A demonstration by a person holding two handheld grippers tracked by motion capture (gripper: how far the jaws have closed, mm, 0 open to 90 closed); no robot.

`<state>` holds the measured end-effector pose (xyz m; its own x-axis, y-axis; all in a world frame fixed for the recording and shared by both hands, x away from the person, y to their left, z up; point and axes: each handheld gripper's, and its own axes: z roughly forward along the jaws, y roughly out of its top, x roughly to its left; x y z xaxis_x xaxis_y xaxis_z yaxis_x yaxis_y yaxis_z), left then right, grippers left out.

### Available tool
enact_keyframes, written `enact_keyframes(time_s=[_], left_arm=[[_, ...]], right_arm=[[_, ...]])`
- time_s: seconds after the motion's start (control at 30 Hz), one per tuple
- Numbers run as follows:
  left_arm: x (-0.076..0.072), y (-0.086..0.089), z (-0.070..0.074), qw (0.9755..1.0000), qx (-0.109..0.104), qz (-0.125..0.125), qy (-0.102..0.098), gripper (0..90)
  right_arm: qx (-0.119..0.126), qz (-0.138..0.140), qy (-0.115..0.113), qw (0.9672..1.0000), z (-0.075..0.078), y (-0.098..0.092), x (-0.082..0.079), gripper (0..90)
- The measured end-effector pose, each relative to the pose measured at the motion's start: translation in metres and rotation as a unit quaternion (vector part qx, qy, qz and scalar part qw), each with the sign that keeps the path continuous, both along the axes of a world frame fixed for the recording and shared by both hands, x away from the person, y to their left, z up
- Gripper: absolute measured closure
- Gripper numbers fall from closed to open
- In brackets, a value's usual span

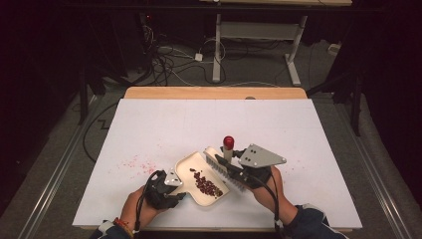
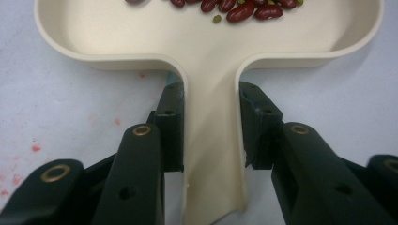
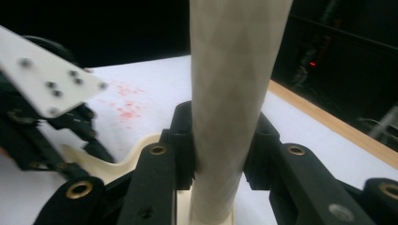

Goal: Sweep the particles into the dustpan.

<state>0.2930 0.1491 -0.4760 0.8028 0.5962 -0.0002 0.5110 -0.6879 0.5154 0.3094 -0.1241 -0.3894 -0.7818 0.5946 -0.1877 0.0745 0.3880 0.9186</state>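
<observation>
Cream plastic dustpan (image 1: 196, 172) lies on the white table cover (image 1: 149, 124), near the front edge, and it holds a small heap of dark red beans (image 1: 206, 185). The left gripper (image 2: 212, 122) clamps the flat handle of the dustpan between its two black pads (image 2: 171, 122), which press on both sides of it. The right gripper (image 3: 219, 140) is closed around the pale handle of a small brush (image 3: 234, 93). In the high view the brush (image 1: 226, 159) stands tilted at the far right edge of the dustpan, with its red cap up and its bristles touching the rim. Some red stains (image 1: 134, 162) are on the cover left of the dustpan.
</observation>
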Motion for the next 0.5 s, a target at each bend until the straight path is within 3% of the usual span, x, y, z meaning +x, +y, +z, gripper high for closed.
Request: enact_keyframes(time_s=[0.07, 0.17, 0.33, 0.5], left_arm=[[0.000, 0.001, 0.000, 1.0000, 0.000, 0.001, 0.002, 63.4], [-0.002, 0.003, 0.001, 1.0000, 0.005, 0.001, 0.001, 63.4], [-0.003, 0.004, 0.002, 1.0000, 0.009, 0.001, 0.001, 63.4], [-0.003, 0.003, 0.001, 0.9999, 0.012, 0.001, 0.001, 63.4]], right_arm=[[-0.004, -0.009, -0.002, 0.9999, 0.000, -0.003, 0.002, 70.4], [-0.037, -0.034, -0.011, 0.9987, -0.003, -0.011, 0.004, 70.3], [-0.054, -0.027, 0.031, 0.9977, -0.008, -0.031, -0.004, 70.4], [-0.060, -0.016, 0.043, 0.9971, -0.008, -0.045, -0.018, 70.4]])
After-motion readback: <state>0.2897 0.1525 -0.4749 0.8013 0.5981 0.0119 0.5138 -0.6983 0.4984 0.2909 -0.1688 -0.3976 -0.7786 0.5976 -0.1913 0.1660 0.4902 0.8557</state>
